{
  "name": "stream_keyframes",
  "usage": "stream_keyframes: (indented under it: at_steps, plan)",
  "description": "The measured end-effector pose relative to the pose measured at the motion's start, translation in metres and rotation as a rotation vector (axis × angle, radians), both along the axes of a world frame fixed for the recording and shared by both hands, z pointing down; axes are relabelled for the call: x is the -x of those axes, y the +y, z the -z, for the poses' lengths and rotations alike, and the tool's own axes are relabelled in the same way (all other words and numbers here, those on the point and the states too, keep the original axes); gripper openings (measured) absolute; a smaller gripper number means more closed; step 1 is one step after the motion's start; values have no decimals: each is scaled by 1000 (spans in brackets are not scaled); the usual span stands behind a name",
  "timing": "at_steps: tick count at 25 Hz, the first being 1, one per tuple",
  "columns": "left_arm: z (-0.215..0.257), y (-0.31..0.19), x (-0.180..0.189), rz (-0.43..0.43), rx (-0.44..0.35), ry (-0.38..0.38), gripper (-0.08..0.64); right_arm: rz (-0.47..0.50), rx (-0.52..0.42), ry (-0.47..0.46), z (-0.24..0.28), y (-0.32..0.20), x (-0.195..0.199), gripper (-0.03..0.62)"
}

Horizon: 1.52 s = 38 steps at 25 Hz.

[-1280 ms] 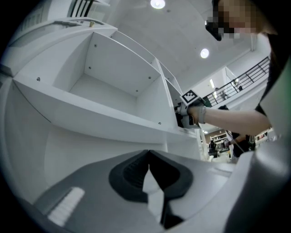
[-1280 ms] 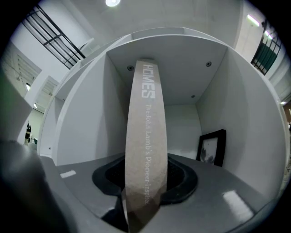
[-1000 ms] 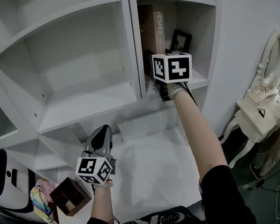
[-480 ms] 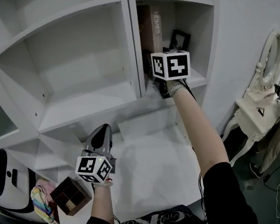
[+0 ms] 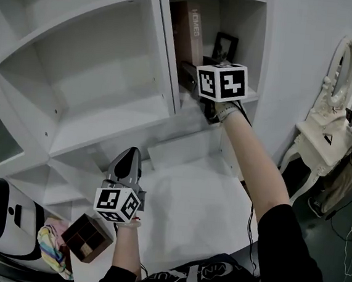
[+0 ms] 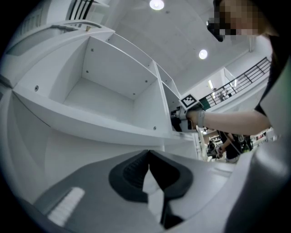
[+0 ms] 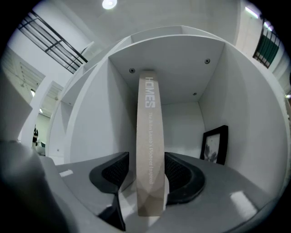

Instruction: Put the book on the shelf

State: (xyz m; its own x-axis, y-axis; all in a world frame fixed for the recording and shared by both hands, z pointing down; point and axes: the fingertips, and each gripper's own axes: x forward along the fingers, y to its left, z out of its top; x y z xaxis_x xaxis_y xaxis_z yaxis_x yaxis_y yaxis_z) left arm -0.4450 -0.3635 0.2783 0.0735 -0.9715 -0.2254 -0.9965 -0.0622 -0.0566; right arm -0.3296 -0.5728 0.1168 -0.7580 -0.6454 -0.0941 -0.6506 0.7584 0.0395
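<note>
Saw a tall, thin, tan book (image 7: 148, 150) standing upright in the upper right compartment of the shelf (image 5: 104, 118), beside a black picture frame (image 7: 213, 143). Read "HOMES" in pale capitals atop the spine; smaller line beneath unclear. Found right gripper (image 7: 148, 172) just opened, jaws flanking the book without touching; left gripper (image 6: 148, 157) closed, empty.

White shelf (image 5: 98, 114), several open compartments. In the right one, an upright book (image 5: 190, 30) near the left wall. Behind, to the right, a framed picture (image 5: 225, 47).
</note>
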Motion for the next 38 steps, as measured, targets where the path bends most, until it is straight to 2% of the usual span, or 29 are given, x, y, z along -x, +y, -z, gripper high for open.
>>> stream_keyframes:
  at_steps: [11,17,25,32,38]
  plan:
    - [3,11,-30,-12,12,-8,0,28,-6,-17,-4,29,-35,235]
    - [0,19,-40,7,25,7,0,59,10,-23,-16,44,-55,143]
    - [-10,37,-61,33,46,11,0,118,18,-17,-38,72,-82,53]
    - [-21,56,-76,67,63,24,0,156,-25,21,-58,106,-104,10]
    - [-27,79,-88,104,78,16,0,226,-47,24,-80,145,-121,6]
